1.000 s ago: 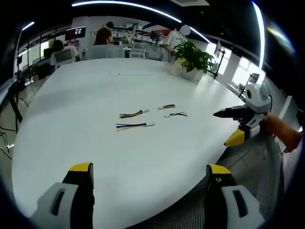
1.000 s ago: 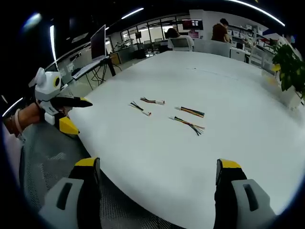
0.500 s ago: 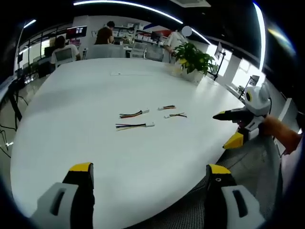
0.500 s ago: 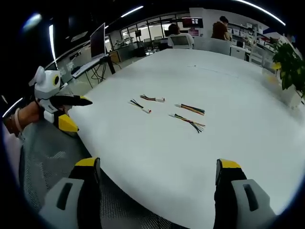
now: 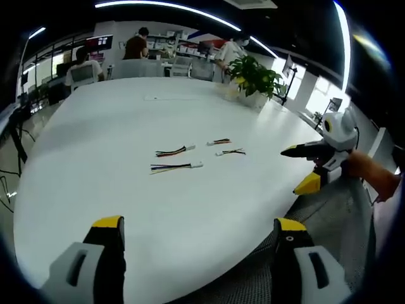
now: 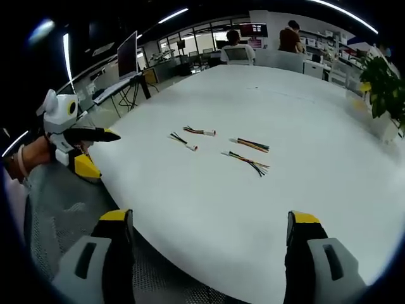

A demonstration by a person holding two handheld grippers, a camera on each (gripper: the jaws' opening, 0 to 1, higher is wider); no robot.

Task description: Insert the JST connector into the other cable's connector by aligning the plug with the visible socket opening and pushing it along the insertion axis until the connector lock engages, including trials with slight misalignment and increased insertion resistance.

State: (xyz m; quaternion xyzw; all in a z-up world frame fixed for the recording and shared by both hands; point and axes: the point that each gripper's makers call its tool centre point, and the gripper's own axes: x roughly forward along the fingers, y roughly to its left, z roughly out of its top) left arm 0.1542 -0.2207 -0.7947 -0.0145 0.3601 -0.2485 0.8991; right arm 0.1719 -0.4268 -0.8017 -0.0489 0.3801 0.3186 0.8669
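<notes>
I hold my left gripper [image 5: 196,234] and my right gripper [image 6: 209,228] low at the near edge of the white table [image 5: 126,114], both with jaws spread wide and nothing between them, and all four short cables lie well ahead of both, out on the bare tabletop. From my left gripper they sit straight ahead and a little right of centre: the longest cable [image 5: 177,166] nearest, lying crosswise to my jaws with its white plug toward the right; another cable [image 5: 175,151] just beyond it; and two smaller ones, a short cable [image 5: 221,141] and a splayed cable [image 5: 230,152], further right. From my right gripper the same group lies ahead and slightly left, again mostly crosswise to my reach. I judge neither gripper clearly nearer; each has one pair on its own side, so a forward reach with a roll of the wrist to meet the wires' long axis looks needed. The wires are thin, limp, multicoloured strands ending in small hard pale plastic housings; the tabletop is smooth and matte. A leafy potted plant [image 5: 256,79] stands far beyond them
</notes>
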